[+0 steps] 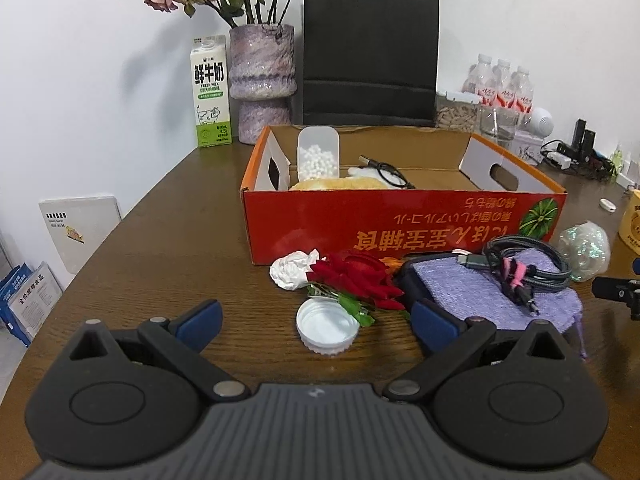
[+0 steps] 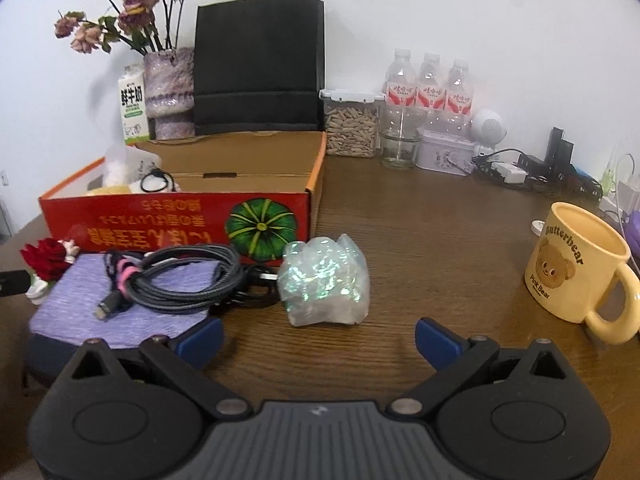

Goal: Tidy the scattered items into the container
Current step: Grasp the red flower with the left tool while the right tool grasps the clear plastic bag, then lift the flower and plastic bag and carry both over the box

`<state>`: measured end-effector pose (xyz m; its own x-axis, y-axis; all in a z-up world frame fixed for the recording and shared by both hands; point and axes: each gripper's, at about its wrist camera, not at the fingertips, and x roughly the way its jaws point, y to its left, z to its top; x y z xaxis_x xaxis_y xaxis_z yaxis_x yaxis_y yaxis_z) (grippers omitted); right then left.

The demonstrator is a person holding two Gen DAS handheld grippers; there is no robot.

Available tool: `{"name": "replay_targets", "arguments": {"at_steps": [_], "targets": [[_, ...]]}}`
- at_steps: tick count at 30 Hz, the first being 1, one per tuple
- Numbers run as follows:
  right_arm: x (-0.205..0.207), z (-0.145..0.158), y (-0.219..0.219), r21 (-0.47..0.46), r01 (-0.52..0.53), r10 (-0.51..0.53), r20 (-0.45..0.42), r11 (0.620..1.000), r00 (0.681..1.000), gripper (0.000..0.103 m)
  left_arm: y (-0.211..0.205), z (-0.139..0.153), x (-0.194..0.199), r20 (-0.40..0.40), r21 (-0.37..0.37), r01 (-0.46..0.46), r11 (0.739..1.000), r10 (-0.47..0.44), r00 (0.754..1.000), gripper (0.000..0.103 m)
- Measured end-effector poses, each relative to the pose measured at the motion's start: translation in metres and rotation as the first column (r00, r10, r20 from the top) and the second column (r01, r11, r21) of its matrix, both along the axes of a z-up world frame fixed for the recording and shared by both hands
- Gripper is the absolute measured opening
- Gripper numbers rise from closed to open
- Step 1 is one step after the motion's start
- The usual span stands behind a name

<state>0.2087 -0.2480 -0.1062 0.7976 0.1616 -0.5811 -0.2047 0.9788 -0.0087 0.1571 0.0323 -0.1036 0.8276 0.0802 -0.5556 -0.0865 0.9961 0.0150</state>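
Currently I hold the left gripper (image 1: 316,322) low over the table (image 1: 160,240), its fingers (image 1: 199,325) spread wide apart and gripping nothing. Between them lies a white bottle cap (image 1: 327,329), open side up. Just beyond it sit a red artificial rose (image 1: 358,278) and a crumpled white tissue (image 1: 291,270), both close to the front wall of the red cardboard box (image 1: 400,224). The box already contains a clear jar of white beads (image 1: 318,154) and a black cable (image 1: 386,172). The right gripper (image 2: 318,340) also has its fingers (image 2: 436,342) wide apart and empty. Just ahead of it rests an iridescent plastic bundle (image 2: 324,282). To its left, a coiled grey cable (image 2: 180,280) lies on a purple pouch (image 2: 120,308). A yellow bear mug (image 2: 576,268) stands to the right.
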Motion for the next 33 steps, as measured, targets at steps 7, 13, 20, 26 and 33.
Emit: {"name": "replay_targets", "arguments": {"at_steps": [7, 13, 20, 26, 33], "targets": [[0.033, 0.000, 0.002, -0.007, -0.013, 0.012, -0.002, 1.000, 1.000, 0.085, -0.007, 0.000, 0.028, 0.000, 0.048, 0.025, 0.999, -0.025, 1.000, 0.094], [0.049, -0.005, 0.004, 0.022, -0.024, 0.025, -0.021, 0.999, 0.999, 0.049, -0.010, -0.008, 0.041, -0.024, 0.036, 0.061, 0.997, -0.060, 0.998, 0.054], [0.039, -0.003, 0.005, 0.035, -0.045, 0.044, 0.028, 0.998, 0.999, 0.045, -0.009, -0.009, 0.037, 0.007, 0.014, 0.084, 0.996, -0.085, 0.996, 0.050], [0.034, -0.001, 0.000, 0.058, -0.019, 0.016, 0.044, 0.998, 0.999, 0.044, -0.008, -0.005, 0.033, 0.030, 0.008, 0.078, 0.997, -0.078, 0.997, 0.050], [0.028, 0.014, 0.004, 0.086, -0.015, 0.006, 0.101, 0.996, 0.995, 0.044, -0.009, 0.011, 0.027, 0.081, -0.010, 0.082, 0.997, -0.081, 0.993, 0.049]]}}
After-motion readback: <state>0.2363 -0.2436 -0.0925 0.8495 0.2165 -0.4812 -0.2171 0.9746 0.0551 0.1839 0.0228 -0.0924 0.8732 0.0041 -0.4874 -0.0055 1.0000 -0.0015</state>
